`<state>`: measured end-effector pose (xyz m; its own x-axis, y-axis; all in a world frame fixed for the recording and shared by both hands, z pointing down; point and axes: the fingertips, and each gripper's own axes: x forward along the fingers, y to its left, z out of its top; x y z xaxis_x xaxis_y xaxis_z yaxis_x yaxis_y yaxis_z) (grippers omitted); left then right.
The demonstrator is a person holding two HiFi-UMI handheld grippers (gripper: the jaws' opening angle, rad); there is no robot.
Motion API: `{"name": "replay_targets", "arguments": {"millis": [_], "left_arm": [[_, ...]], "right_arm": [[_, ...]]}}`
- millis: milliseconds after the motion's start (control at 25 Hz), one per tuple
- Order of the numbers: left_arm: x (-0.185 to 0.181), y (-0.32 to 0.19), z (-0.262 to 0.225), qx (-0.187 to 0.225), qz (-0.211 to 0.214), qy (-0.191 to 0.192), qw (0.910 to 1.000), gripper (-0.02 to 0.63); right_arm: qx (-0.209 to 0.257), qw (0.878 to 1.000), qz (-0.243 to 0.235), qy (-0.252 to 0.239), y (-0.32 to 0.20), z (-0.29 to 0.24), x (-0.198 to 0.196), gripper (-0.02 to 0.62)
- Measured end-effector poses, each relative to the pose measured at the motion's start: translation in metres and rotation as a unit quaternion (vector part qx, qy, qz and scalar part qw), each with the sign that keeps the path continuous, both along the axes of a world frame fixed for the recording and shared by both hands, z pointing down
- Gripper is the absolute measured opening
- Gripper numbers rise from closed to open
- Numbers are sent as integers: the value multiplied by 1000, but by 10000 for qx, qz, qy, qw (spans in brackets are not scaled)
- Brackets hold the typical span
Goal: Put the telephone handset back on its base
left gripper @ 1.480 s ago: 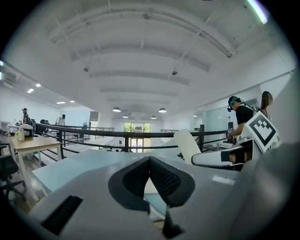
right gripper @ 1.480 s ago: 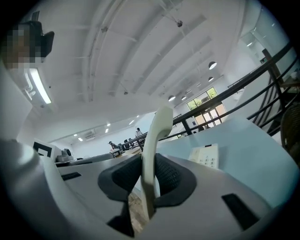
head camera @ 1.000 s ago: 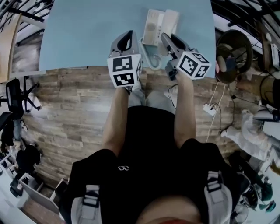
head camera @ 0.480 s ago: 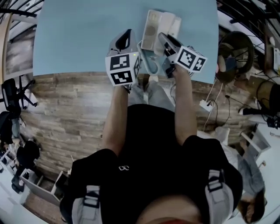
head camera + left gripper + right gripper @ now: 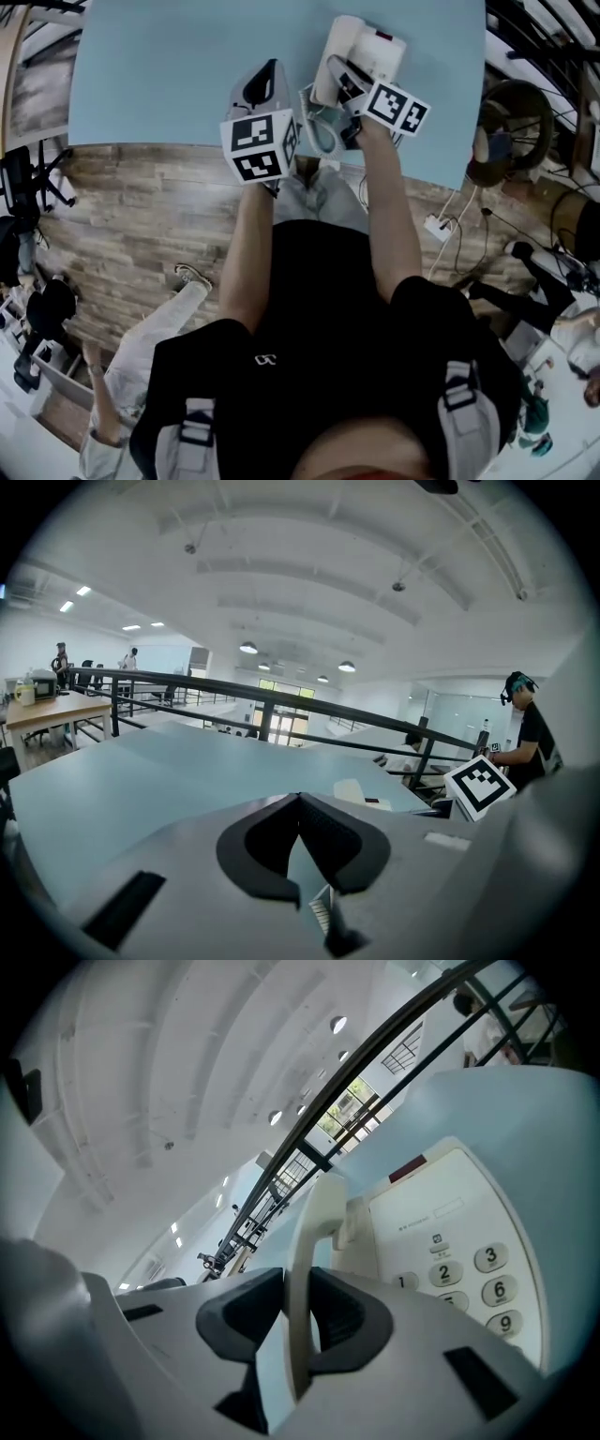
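My right gripper (image 5: 343, 81) is shut on the white telephone handset (image 5: 338, 45), which is held up on edge just left of the white base (image 5: 382, 49). In the right gripper view the handset (image 5: 314, 1232) stands between the dark pads (image 5: 342, 1321) of the gripper (image 5: 298, 1324). The base's keypad (image 5: 469, 1269) lies close on the right. A coiled cord (image 5: 320, 133) hangs down to the table in front of the phone. My left gripper (image 5: 265, 82) hovers left of the phone; in its own view the gripper (image 5: 300, 803) is shut with nothing in it.
The phone sits at the near right of a light blue table (image 5: 169, 75), whose front edge (image 5: 141, 142) meets a wooden floor. A person (image 5: 141, 375) is on the floor at lower left. Cables and a power strip (image 5: 437, 225) lie to the right.
The right gripper has raised the handset off the table and turned it on edge beside the base. The left gripper has stayed nearly still. A person has come into view at lower left.
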<state>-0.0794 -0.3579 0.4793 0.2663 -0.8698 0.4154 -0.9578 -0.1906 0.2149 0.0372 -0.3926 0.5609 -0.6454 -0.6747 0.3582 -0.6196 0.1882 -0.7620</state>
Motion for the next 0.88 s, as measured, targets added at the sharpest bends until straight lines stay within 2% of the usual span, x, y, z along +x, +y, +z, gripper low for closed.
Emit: {"name": "replay_targets", "arguments": {"millis": [480,720,880], "left_arm": [[-10,-9,7,-70,-52,15,10000,-2],[-2,-12,5,-48,50,59,10000,-2],[4,-14,2,-21,125,69,9999,-2]], "right_arm": [[-161,9995,145,-236,-4,20,-10,87],[-220,9980,403,438,-3,24,9,157],[-32,9930,681,965,5,11,26,132]]}}
